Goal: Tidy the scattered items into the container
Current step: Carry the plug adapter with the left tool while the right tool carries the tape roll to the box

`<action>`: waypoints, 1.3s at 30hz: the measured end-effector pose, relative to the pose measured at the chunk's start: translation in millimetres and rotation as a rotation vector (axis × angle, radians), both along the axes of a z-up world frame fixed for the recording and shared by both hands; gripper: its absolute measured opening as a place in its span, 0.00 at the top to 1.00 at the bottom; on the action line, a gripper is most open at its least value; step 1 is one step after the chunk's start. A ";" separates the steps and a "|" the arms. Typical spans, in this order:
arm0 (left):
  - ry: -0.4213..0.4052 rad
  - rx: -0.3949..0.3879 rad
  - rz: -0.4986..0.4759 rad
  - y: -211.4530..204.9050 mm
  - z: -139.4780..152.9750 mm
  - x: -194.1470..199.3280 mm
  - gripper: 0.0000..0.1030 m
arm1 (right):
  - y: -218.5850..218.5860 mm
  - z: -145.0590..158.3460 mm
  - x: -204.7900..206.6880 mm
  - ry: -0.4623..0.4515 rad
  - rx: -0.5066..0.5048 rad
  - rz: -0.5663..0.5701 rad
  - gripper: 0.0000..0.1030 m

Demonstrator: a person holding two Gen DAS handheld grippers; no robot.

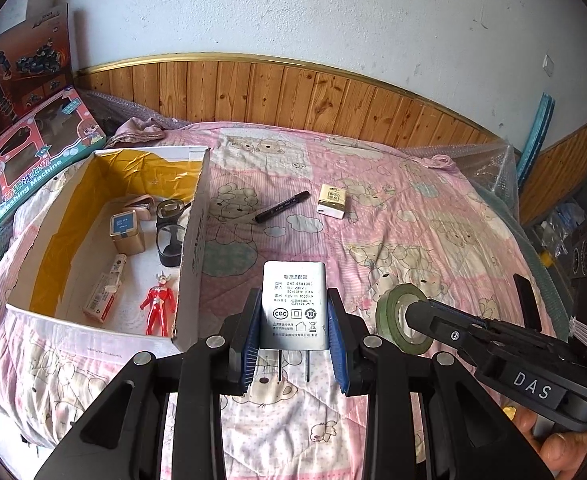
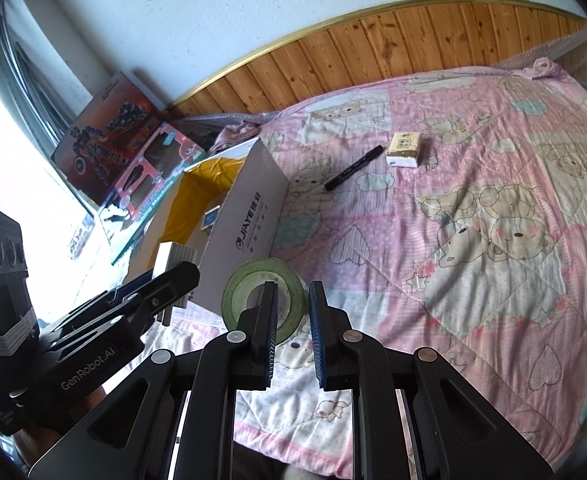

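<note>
1. Loose on the bed [image 1: 433, 216]: one black marker [image 1: 282, 206], one tissue pack [image 1: 332, 199], one green tape roll [image 1: 403, 320]; one white power adapter [image 1: 294, 306] is pinched in the left tool [image 1: 294, 336], just right of the box's near corner.
2. The open cardboard box [image 1: 191, 248] holds five things: a tin, goggles, a pink case, a small carton, a red figure [image 1: 158, 304].
3. Right tool [image 2: 291, 336] straddles the tape's rim, one finger [image 2: 267, 320] in the hole, pads apart; whether they press the rim I cannot tell.
4. Toy boxes [image 1: 33, 160] crowd the box's far left; the quilt to the right lies open.
</note>
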State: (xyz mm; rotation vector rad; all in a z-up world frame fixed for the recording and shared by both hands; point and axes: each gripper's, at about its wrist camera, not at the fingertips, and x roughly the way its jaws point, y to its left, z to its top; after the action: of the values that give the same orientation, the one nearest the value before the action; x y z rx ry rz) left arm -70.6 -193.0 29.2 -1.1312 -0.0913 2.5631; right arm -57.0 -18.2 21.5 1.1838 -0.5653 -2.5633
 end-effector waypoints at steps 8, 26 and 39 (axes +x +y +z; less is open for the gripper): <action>-0.008 0.013 0.034 -20.3 -6.2 1.3 0.70 | -20.2 5.0 -0.2 0.007 0.010 0.032 0.85; -0.026 0.048 0.088 -53.0 -16.8 -16.4 0.70 | -58.1 6.4 -23.6 -0.011 0.016 0.099 0.85; -0.043 0.078 0.150 -85.2 -19.6 -35.4 0.69 | -84.3 7.6 -48.8 -0.019 0.012 0.162 0.85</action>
State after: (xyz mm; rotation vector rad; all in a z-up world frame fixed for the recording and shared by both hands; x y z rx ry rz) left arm -106.0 -278.2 9.6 -1.1912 -0.2947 2.6391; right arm -105.8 -102.5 29.1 1.2074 -0.4401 -2.4249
